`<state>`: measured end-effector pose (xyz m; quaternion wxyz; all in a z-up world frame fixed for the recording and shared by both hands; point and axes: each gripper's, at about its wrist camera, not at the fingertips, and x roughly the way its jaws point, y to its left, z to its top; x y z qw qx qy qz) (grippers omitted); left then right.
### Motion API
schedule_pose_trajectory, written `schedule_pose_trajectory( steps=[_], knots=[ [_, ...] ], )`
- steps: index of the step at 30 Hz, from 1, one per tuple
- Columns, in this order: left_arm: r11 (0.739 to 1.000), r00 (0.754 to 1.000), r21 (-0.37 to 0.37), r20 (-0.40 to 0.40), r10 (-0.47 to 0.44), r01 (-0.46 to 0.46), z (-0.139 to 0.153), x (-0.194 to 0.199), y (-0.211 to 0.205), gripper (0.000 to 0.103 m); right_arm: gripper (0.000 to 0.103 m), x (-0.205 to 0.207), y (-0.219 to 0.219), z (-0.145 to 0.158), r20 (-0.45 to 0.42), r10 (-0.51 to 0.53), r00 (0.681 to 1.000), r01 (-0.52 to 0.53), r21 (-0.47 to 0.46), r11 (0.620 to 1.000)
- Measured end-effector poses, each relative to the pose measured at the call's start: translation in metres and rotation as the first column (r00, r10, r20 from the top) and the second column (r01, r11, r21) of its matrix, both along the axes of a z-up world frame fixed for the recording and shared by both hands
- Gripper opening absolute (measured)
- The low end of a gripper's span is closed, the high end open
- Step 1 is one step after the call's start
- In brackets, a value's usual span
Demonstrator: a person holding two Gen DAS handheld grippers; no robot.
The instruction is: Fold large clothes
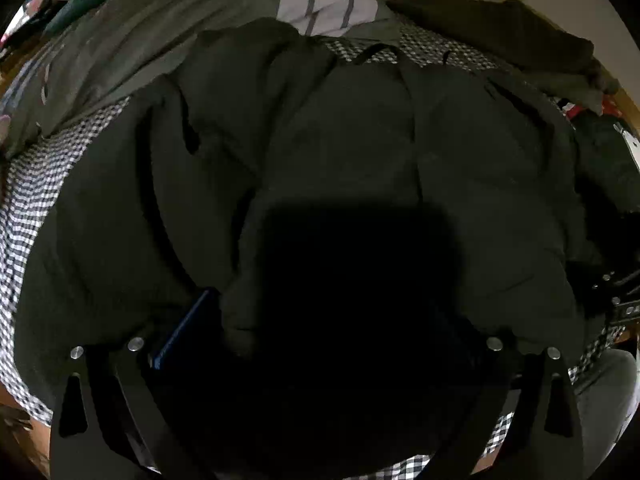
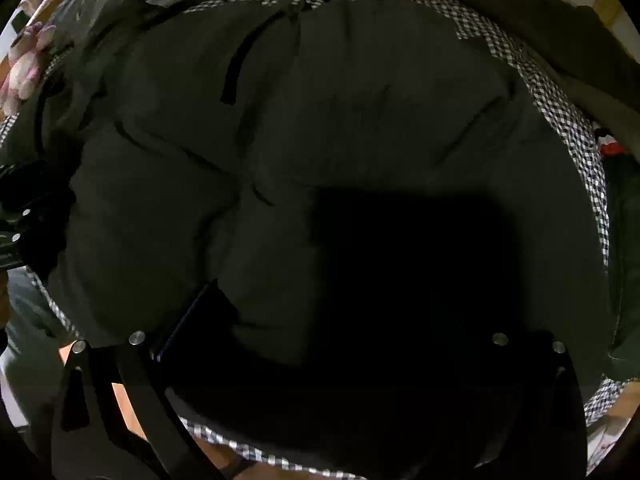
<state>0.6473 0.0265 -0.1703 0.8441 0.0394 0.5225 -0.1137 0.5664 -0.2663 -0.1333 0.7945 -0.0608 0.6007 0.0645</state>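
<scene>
A large dark green padded jacket (image 1: 340, 140) lies spread on a black-and-white checked cloth (image 1: 36, 184); it fills the right wrist view too (image 2: 320, 120), where a dark zip pocket (image 2: 236, 68) shows. My left gripper (image 1: 320, 320) hangs close over the jacket's near part, its fingers wide apart; the left finger (image 1: 184, 328) shows blue, the rest is lost in deep shadow. My right gripper (image 2: 328, 320) is likewise low over the jacket with its fingers spread; only its left finger (image 2: 188, 320) shows. Neither visibly pinches fabric.
Other clothes lie at the back: an olive garment (image 1: 132, 52), a white striped one (image 1: 328, 4), a dark brown one (image 1: 500, 36). The right gripper's body shows at the left wrist view's right edge (image 1: 616, 292). A pink flower print (image 2: 24, 64) lies far left.
</scene>
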Motion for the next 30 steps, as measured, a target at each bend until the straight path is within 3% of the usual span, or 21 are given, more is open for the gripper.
schedule_pose_trajectory(
  steps=[4, 8, 14, 18, 22, 27, 30],
  knots=[
    [1.000, 1.000, -0.029, -0.005, -0.008, 0.008, -0.007, 0.000, 0.007, 0.099, 0.101, 0.005, 0.000, -0.021, 0.013, 0.002, 1.000, -0.002, -0.012, 1.000],
    [1.000, 1.000, -0.010, -0.004, 0.009, -0.009, -0.004, -0.003, 0.006, 0.099, 0.101, 0.003, -0.002, -0.019, 0.048, -0.009, 0.999, 0.009, -0.002, 1.000],
    [0.999, 0.991, 0.021, 0.127, 0.047, -0.050, 0.018, -0.045, 0.008, 0.098, 0.100, -0.044, -0.022, 0.014, 0.142, -0.123, 0.982, 0.115, 0.066, 0.991],
    [0.997, 0.991, 0.070, 0.131, 0.028, -0.038, 0.000, -0.046, 0.004, 0.099, 0.101, -0.045, -0.011, -0.002, 0.113, -0.072, 0.991, 0.074, -0.014, 0.997],
    [0.995, 0.991, 0.089, 0.128, 0.030, -0.042, -0.003, -0.043, -0.001, 0.099, 0.101, -0.040, -0.007, -0.012, 0.114, -0.074, 0.991, 0.077, -0.027, 0.997],
    [0.997, 0.991, 0.069, 0.129, 0.029, -0.038, 0.001, -0.043, 0.001, 0.099, 0.101, -0.043, -0.006, -0.012, 0.149, -0.073, 0.986, 0.078, -0.023, 0.997],
    [0.999, 0.987, -0.006, 0.154, 0.051, -0.051, 0.013, -0.058, 0.010, 0.098, 0.101, -0.053, -0.008, -0.002, 0.191, -0.084, 0.978, 0.087, -0.006, 0.996]
  ],
)
